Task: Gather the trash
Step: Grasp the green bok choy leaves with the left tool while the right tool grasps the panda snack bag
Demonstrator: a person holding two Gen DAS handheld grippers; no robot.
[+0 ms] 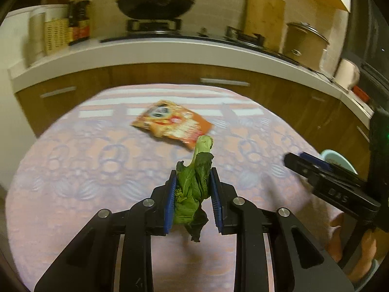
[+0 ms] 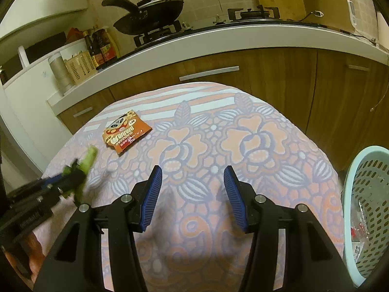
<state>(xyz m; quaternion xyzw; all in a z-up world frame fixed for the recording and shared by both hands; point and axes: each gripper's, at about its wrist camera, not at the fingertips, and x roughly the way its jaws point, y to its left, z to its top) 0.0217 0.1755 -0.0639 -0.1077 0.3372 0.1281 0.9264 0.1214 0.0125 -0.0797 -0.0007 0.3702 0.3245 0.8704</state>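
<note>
My left gripper (image 1: 193,177) is shut on a wilted green vegetable stalk (image 1: 194,189) and holds it above the flowered tablecloth (image 1: 97,160); it also shows at the left of the right wrist view (image 2: 80,170), blurred. An orange snack wrapper (image 1: 171,124) lies flat on the cloth beyond it, also in the right wrist view (image 2: 125,132). My right gripper (image 2: 193,178) is open and empty over the cloth's middle; it shows at the right edge of the left wrist view (image 1: 304,163). A pale blue perforated basket (image 2: 350,194) with some trash inside stands at the table's right edge.
Behind the table runs a white kitchen counter (image 2: 194,41) with wooden cupboards below. On it stand a black wok (image 2: 148,12) on a stove, sauce bottles (image 2: 99,46), a large pot (image 2: 325,0) and a cutting board (image 1: 263,12).
</note>
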